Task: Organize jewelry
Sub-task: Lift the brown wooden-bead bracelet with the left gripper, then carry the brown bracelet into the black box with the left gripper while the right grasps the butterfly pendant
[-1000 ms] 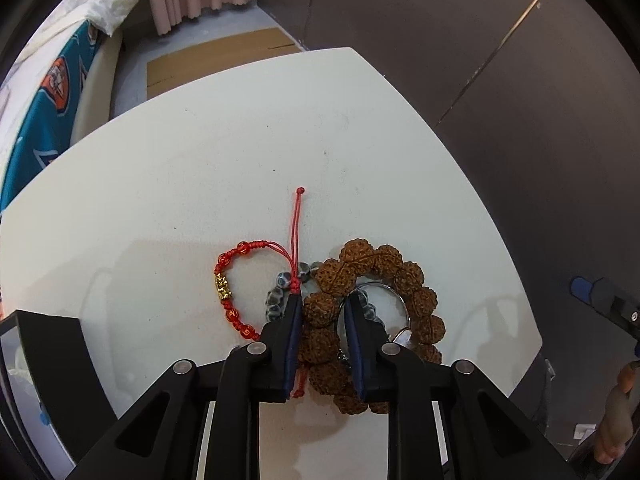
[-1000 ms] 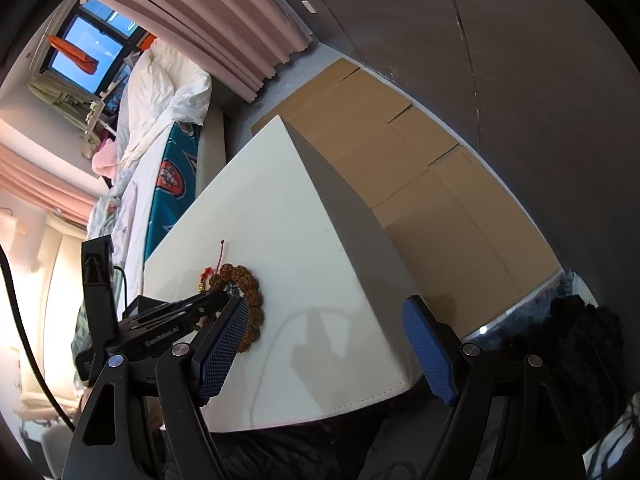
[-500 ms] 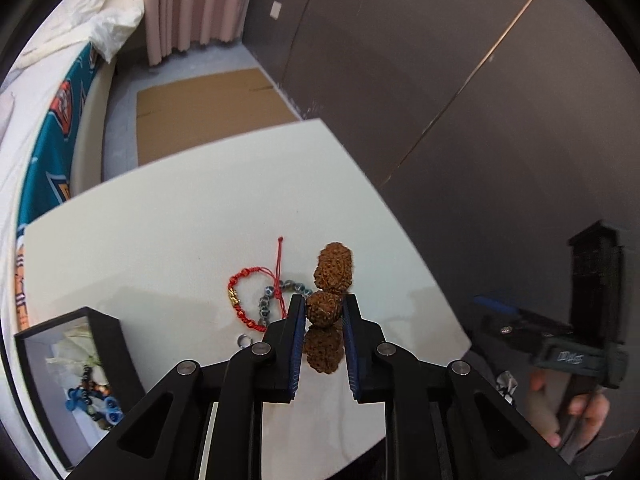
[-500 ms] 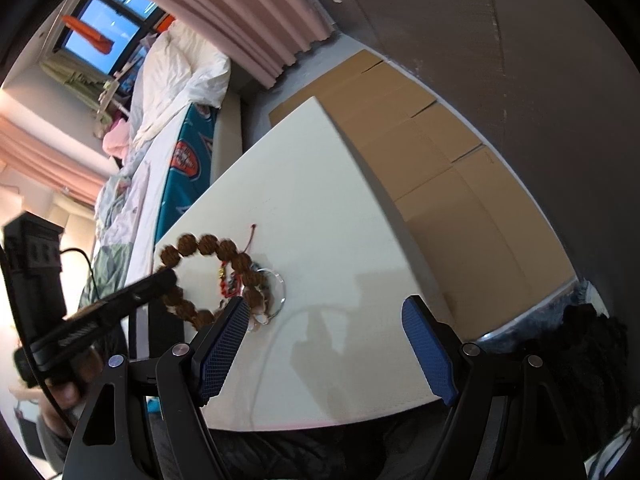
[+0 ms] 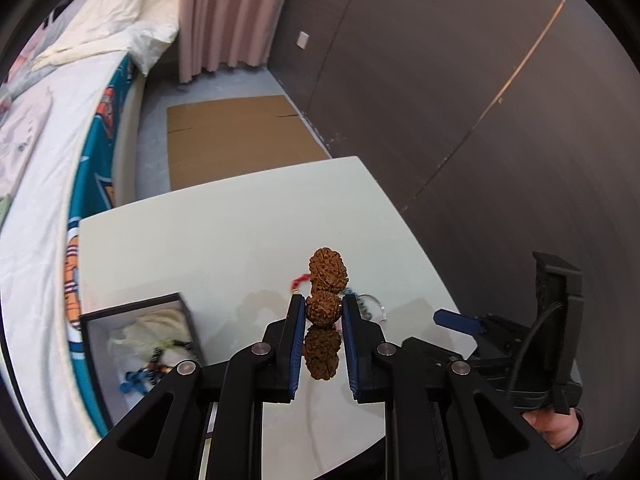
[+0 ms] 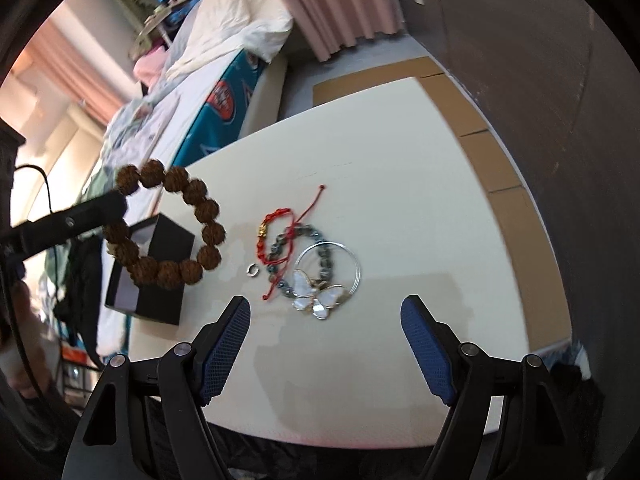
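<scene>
**Caller:** Right up close in the left wrist view, the left gripper (image 5: 323, 320) has its blue pads pinched onto the brown seed-bead bracelet (image 5: 326, 302). One bead sits squeezed between the pads, one hangs below, one stands above.

**Partner:** And from the right wrist view that bracelet (image 6: 172, 228) hangs as a full loop, clear of the desk (image 6: 400, 200), in front of the black box (image 6: 150, 268).

**Caller:** Right gripper (image 6: 326, 340)?

**Partner:** Spread wide, nothing between its pads, hovering above the near part of the desk. Just beyond it lies the loose pile: a white butterfly pendant (image 6: 318, 294) on a silver hoop (image 6: 332, 266), nearest of the lot.

**Caller:** Overlapping the hoop, a grey-bead bracelet (image 6: 280, 248), and a red cord bracelet (image 6: 276, 228) with a gold bead lying across it, its tail running away toward the far side.

**Partner:** Small silver ring (image 6: 252, 270) sits alone, just left of those.

**Caller:** Back in the left view, the black box (image 5: 140, 344) stands open at the desk's left edge, pale cloth and blue beads inside. The pile mostly hides behind the held beads.

**Partner:** Lower right there, a person's hand (image 5: 554, 428) grips the other rig.

**Caller:** Farther off: flat cardboard (image 5: 240, 136) on the floor, the bed (image 5: 40, 160) to the left, pink curtains (image 5: 224, 12) at the back.
</scene>
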The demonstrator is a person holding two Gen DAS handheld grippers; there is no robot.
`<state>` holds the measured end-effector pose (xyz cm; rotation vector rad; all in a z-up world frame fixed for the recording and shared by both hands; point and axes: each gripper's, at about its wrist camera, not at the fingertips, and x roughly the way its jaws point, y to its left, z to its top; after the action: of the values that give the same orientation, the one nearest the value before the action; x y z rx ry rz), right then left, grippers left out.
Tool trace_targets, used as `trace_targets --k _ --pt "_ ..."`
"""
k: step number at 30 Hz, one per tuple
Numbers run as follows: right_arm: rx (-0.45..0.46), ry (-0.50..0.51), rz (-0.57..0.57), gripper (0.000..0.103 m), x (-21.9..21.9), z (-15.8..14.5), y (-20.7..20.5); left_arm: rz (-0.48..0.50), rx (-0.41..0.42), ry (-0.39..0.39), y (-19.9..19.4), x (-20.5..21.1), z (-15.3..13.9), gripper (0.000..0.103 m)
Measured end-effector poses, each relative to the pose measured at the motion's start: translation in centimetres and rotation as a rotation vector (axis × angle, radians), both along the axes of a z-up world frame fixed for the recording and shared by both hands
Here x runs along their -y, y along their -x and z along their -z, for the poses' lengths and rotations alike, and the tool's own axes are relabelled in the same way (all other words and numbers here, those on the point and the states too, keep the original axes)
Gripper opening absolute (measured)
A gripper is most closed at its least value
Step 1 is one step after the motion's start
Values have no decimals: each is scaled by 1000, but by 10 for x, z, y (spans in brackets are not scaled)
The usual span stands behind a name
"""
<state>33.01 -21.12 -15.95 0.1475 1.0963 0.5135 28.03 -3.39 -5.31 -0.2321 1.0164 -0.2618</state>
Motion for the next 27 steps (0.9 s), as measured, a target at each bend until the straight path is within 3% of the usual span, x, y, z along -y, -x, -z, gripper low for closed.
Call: trace_targets --k 7,10,15,19,27 --pt "-17 84 -32 73 -26 18 -4 -38 4 -7 15 -27 -4 19" --pt "-34 122 -39 64 -33 28 -7 -51 5 -10 21 -35 -5 19" --pt "-16 157 -40 62 -39 33 -10 -72 3 -10 27 -45 -4 19" --pt "2 188 -41 41 -41 31 -12 -83 4 -4 31 -47 -4 19" --pt "11 103 -35 41 -27 12 -6 -100 49 20 40 -61 -21 19"
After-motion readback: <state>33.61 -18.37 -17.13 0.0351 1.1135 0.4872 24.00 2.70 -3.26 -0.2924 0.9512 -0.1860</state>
